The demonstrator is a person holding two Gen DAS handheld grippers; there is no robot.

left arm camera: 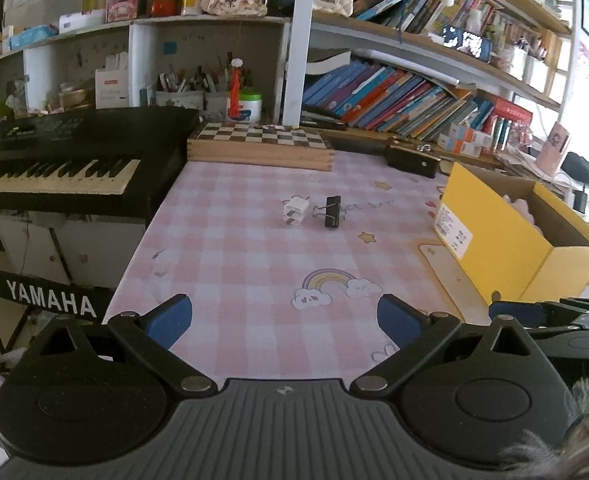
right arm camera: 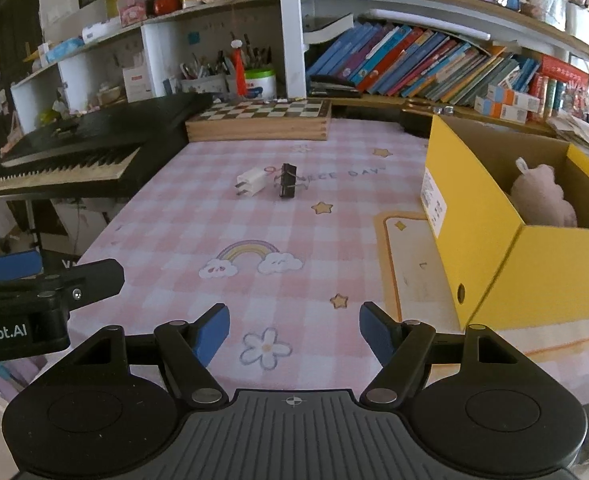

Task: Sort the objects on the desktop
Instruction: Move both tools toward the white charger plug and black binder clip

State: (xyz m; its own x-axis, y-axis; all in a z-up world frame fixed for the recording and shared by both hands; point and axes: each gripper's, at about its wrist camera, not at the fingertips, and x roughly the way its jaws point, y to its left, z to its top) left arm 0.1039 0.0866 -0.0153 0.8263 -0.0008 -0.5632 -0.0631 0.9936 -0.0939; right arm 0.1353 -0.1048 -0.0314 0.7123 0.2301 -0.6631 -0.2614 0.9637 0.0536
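Note:
A white charger plug point(left arm camera: 294, 210) and a black binder clip point(left arm camera: 332, 211) lie side by side mid-table on the pink checked cloth; both also show in the right wrist view, the plug point(right arm camera: 251, 182) left of the clip point(right arm camera: 288, 186). A yellow cardboard box point(left arm camera: 506, 236) stands open at the right; in the right wrist view the box point(right arm camera: 494, 248) holds a pink plush toy point(right arm camera: 542, 196). My left gripper point(left arm camera: 284, 318) is open and empty near the table's front edge. My right gripper point(right arm camera: 294, 334) is open and empty, beside the box.
A black Yamaha keyboard point(left arm camera: 54, 160) borders the table's left side. A wooden chessboard box point(left arm camera: 260, 144) and a small dark case point(left arm camera: 412, 160) sit at the back. Bookshelves and pen holders stand behind. The left gripper's body point(right arm camera: 26, 300) shows at the right wrist view's left edge.

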